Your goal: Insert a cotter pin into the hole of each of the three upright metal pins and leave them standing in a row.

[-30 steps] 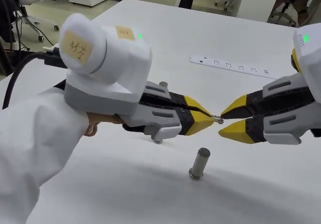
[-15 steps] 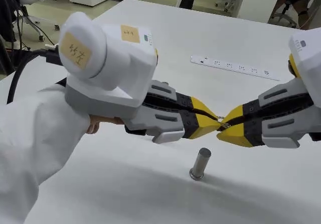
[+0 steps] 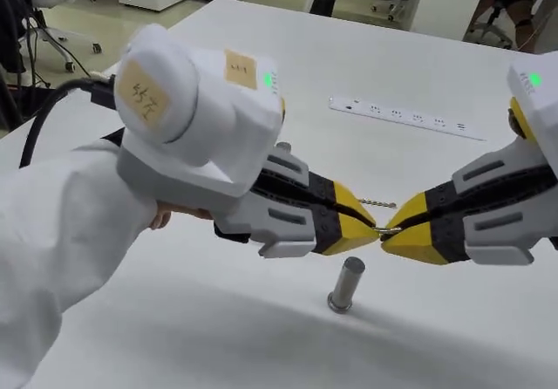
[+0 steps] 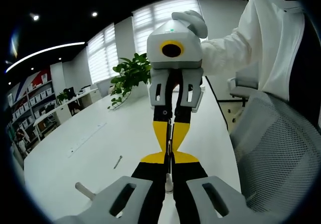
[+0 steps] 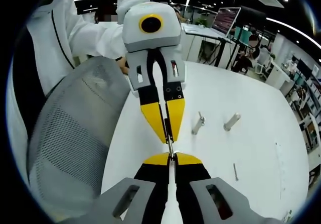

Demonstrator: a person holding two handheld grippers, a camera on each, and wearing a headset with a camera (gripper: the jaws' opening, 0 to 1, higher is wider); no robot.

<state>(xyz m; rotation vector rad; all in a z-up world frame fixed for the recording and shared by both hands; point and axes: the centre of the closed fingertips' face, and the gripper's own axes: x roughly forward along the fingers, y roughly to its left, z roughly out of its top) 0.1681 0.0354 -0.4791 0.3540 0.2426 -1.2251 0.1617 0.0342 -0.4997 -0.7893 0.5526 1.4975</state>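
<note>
My left gripper (image 3: 372,229) and my right gripper (image 3: 390,233) meet tip to tip above the white table (image 3: 261,49). Both are shut on one thin cotter pin (image 3: 384,229) that spans the small gap between them. In the right gripper view the cotter pin (image 5: 170,147) runs from my right gripper (image 5: 171,158) into the left gripper (image 5: 167,138). An upright metal pin (image 3: 346,283) stands on the table just below the tips. A second upright pin (image 3: 283,148) shows partly behind the left gripper. A spare cotter pin (image 3: 377,203) lies beyond the tips.
A white power strip (image 3: 405,116) lies across the far side of the table. In the right gripper view two metal pins (image 5: 198,123) (image 5: 231,121) stand farther off, with a loose cotter pin (image 5: 235,172) near them. Office chairs and desks surround the table.
The right gripper, open a second ago, has shut on the free end of the cotter pin held by the left gripper. Both grippers have sunk a little toward the upright pin.
</note>
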